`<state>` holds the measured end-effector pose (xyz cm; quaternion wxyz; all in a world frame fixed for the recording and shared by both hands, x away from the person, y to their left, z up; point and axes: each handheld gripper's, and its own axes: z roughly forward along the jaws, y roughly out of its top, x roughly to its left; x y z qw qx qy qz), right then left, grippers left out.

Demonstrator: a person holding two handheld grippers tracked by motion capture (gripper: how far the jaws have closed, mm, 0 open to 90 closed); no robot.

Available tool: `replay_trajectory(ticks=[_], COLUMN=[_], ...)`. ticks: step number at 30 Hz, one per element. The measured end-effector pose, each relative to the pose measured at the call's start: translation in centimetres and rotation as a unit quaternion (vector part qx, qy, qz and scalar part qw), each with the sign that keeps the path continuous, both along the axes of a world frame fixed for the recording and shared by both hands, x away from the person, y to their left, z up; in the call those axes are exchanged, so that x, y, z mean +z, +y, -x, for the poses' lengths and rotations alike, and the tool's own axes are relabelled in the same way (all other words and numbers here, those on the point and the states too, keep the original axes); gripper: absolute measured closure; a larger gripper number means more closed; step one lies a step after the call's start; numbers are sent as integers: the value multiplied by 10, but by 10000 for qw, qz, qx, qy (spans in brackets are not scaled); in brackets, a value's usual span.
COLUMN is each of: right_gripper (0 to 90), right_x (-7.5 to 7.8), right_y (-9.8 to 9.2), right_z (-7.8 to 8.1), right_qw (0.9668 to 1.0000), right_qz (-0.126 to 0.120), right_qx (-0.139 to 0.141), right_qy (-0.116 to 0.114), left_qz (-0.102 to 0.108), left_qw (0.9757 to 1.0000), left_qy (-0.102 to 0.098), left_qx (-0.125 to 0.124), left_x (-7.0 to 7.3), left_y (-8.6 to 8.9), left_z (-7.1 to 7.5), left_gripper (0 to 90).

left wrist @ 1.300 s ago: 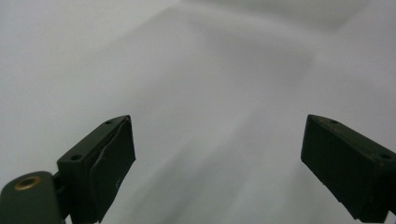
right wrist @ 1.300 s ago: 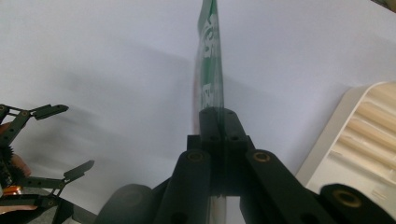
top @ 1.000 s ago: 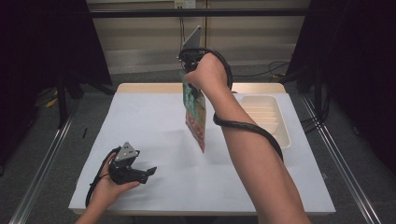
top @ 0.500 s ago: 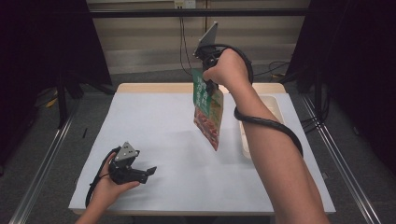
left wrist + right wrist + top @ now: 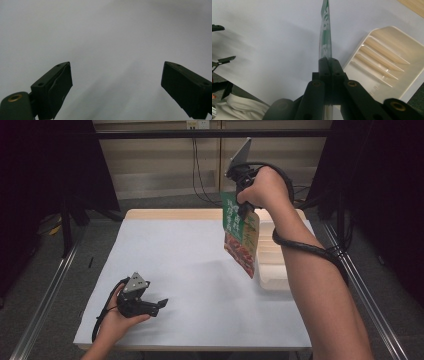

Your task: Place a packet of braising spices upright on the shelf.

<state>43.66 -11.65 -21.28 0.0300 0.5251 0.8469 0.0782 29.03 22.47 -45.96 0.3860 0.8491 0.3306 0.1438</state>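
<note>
High above the table's right half, my right gripper (image 5: 244,211) is shut on the top edge of a flat green and red food pouch (image 5: 241,239), which hangs down tilted, clear of the table. In the right gripper view the pouch (image 5: 326,37) runs edge-on away from the closed jaws of the gripper (image 5: 329,62). A cream slotted tray (image 5: 272,259) lies on the table at the right, just behind the pouch's lower end; its ribs (image 5: 384,67) show beside the pouch. My left gripper (image 5: 159,304) rests open and empty on the white table sheet near the front left; its fingers (image 5: 58,87) stand wide apart.
A white sheet (image 5: 180,265) covers the table, with a wooden strip (image 5: 170,213) along the far edge. Metal rails (image 5: 45,295) run along the floor on both sides. Dark curtains and cables stand behind the table.
My right gripper has carried the hanging pouch to the right and a little higher, from over the table's middle to beside the cream tray. The left gripper has stayed still.
</note>
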Motion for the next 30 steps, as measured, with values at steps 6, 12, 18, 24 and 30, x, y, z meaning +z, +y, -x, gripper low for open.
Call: replay_trajectory(ticks=[6,12,18,24,30], right_gripper=[900,900,900,900,900], right_x=[-4,0,5,10,15], right_y=[-17,-25,-34,-43,-52], right_z=[1,2,3,4,6], right_qw=[10000,9998,9997,9994,9991], right_qz=[-83,-40,-10,-52,-29], right_qx=[39,152,164,227,255], right_qy=[-34,-86,-168,-263,-338], left_qz=[-28,20,113,123,128], left_qw=[10000,10000,9999,9999,9999], left_qy=[-9,12,48,35,42], left_qx=[-7,-21,-12,-11,-11], left_x=[0,0,0,1,1], left_y=[0,0,-2,0,0], left_z=[0,0,0,-1,-1], left_gripper=[99,99,99,99,99])
